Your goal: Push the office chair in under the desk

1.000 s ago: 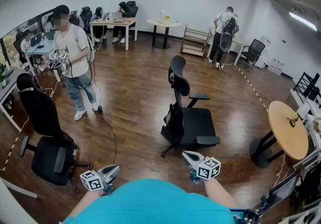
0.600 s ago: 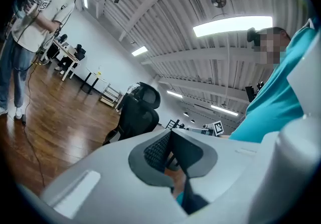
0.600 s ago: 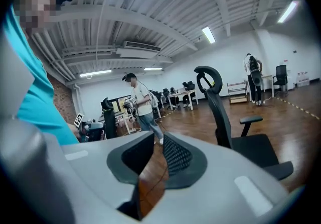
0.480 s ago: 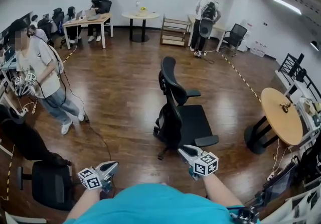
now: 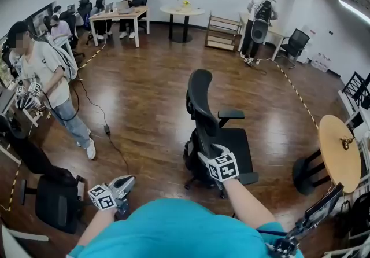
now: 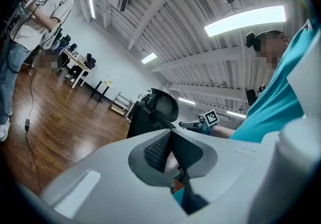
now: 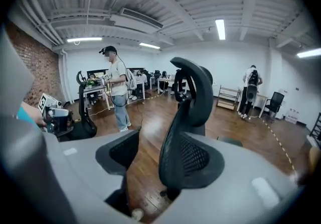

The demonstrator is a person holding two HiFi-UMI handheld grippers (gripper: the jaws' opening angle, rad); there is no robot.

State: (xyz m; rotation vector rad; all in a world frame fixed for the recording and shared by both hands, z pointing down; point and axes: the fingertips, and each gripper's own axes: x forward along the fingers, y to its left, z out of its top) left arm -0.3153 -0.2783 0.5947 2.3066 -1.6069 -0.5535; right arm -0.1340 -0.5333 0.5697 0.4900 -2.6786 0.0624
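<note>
1. Right gripper (image 5: 204,153): jaws wide, just been opening, astride the chair (image 5: 199,98) backrest's edge.
2. Left gripper (image 5: 127,181): jaws closed, empty.
3. Chair: on open floor (image 5: 144,95), well apart from the far desk (image 5: 118,15).

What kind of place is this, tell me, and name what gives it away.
Probably an open-plan office or lab: a black office chair on a wood floor, desks with people seated by the far wall, and a round table.
</note>
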